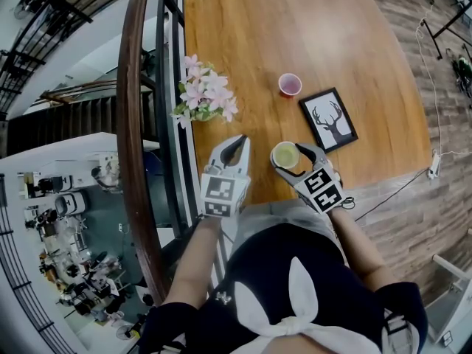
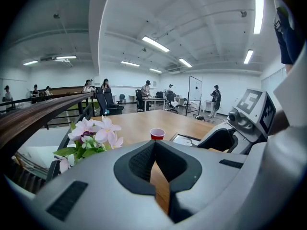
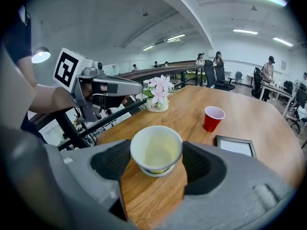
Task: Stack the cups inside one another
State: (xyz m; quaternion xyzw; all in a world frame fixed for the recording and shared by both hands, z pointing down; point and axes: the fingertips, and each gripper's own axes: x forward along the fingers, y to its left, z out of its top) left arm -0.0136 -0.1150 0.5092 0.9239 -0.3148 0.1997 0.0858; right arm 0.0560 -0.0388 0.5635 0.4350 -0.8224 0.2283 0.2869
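The right hand-held gripper [image 3: 157, 158] is clenched on a white cup with a pale yellow-green inside [image 1: 285, 155]. Its two pads press the cup's sides, over the near edge of the wooden surface [image 1: 295, 28]. The left hand-held gripper [image 2: 154, 145] hangs beside it, tips drawn together and gripping nothing. A small red cup [image 1: 290, 84] stands upright farther in, well apart from the held cup, near a black-framed deer picture [image 1: 328, 119]. Pink flowers [image 1: 205, 93] stand at the surface's left edge.

Small white paper cup with a pale yellow inside [image 3: 156, 150], upright, mouth open, clamped between the fingers [image 3: 111, 161] of the right gripper [image 3: 157, 166], red plastic cup [image 3: 213, 118], upright, empty, well beyond them to the right
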